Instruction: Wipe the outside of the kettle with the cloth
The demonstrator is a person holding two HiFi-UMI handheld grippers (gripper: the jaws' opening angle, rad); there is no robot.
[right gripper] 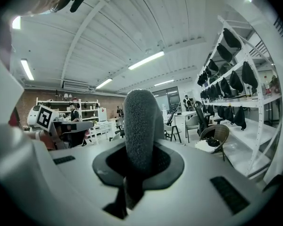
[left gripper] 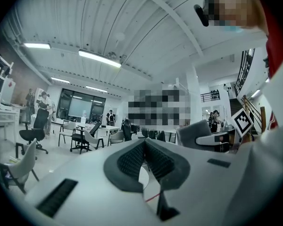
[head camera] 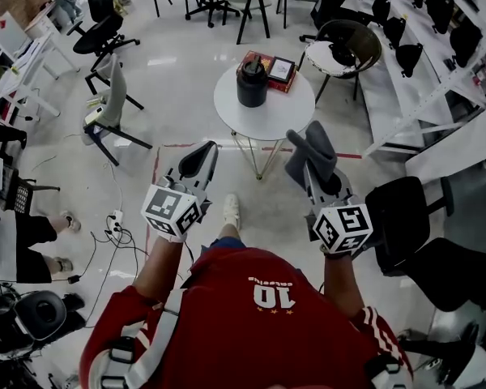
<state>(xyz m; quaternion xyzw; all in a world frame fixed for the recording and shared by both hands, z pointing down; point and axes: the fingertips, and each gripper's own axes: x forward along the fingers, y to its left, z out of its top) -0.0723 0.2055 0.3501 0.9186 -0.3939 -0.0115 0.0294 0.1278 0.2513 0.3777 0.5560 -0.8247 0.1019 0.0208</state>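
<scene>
A round white table [head camera: 269, 113] on thin metal legs stands on the pale glossy floor [head camera: 186, 79], carrying a black kettle [head camera: 252, 83] upright near its far edge and a flat red box [head camera: 262, 58] just beside it

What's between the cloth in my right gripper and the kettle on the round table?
Nothing visible. The right gripper holds the cloth in the air short of the table. The kettle stands toward its far side, and only open space and bare tabletop lie between.
</scene>
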